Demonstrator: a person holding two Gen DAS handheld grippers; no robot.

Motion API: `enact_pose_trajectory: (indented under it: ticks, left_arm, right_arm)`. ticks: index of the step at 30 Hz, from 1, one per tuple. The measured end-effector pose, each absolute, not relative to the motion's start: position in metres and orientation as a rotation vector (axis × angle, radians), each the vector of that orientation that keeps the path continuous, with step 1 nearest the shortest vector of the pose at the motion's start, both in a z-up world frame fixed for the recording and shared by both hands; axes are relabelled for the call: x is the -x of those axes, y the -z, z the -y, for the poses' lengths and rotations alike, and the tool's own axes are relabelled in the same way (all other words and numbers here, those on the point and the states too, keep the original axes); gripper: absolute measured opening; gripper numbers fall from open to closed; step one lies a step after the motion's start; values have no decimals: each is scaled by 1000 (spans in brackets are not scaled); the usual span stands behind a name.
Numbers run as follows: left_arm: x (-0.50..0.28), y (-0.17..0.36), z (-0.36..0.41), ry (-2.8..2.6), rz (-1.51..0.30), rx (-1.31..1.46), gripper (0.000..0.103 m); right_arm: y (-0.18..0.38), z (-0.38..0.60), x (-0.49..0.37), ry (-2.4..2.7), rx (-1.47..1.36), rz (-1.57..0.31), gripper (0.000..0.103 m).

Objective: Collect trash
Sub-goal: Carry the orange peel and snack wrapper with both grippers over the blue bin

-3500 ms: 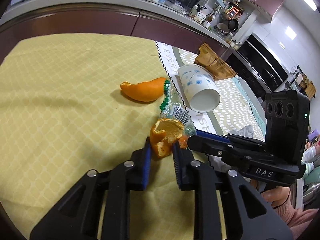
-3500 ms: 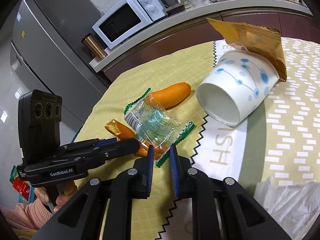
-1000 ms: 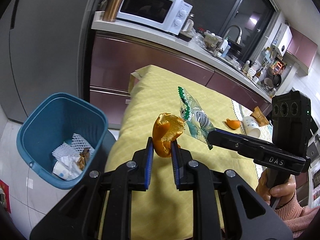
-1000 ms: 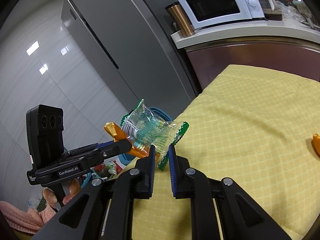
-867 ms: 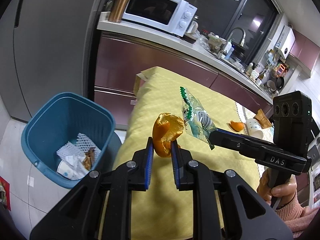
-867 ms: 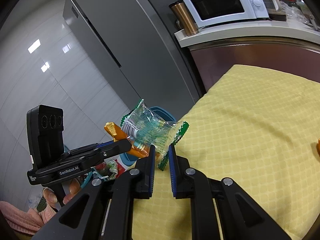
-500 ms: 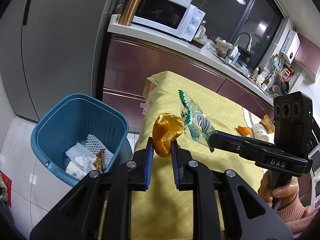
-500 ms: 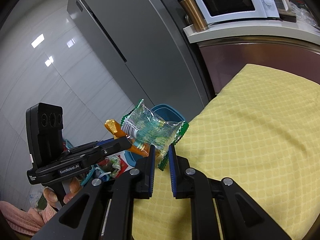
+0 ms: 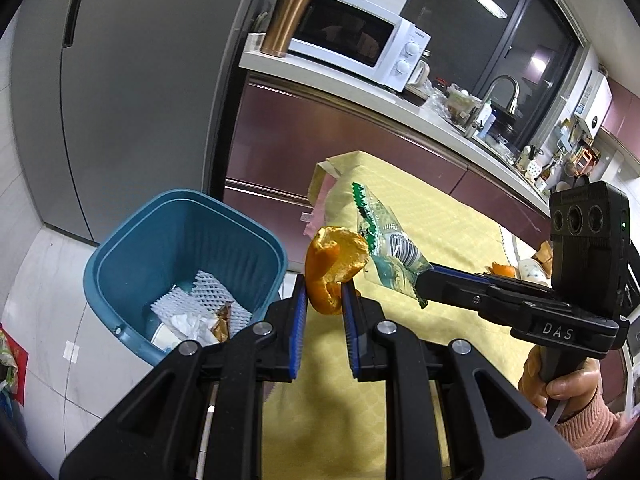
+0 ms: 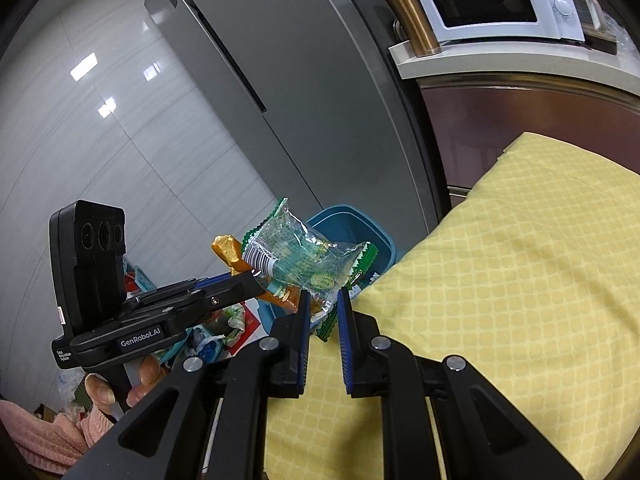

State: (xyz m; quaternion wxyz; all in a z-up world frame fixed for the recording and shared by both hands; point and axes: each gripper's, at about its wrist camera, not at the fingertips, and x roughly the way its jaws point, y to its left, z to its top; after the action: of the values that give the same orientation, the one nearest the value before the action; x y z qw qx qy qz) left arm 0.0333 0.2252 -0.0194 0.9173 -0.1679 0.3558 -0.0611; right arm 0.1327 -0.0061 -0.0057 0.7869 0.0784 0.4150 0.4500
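The left gripper [image 9: 324, 292], at lower centre of its own wrist view, has its blue-padded jaws pinched on a curled orange peel piece [image 9: 334, 268]. The right gripper [image 10: 322, 304] clamps a crinkled clear-and-green plastic wrapper [image 10: 304, 260]. A hand [image 9: 560, 380] in a pink sleeve grips the right handle at lower right.

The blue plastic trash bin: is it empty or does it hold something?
Not empty. The blue plastic trash bin holds white foam netting, crumpled paper and a brown wrapper at its bottom.
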Motion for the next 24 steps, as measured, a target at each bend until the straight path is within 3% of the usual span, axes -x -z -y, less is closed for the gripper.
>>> enact_pose_trajectory:
  ticks: [24]
  left_arm:
    - [-38,27,-256,35,-732,359,17]
  right_arm:
    - [13,-34,-140,-1013,-117,-927,12]
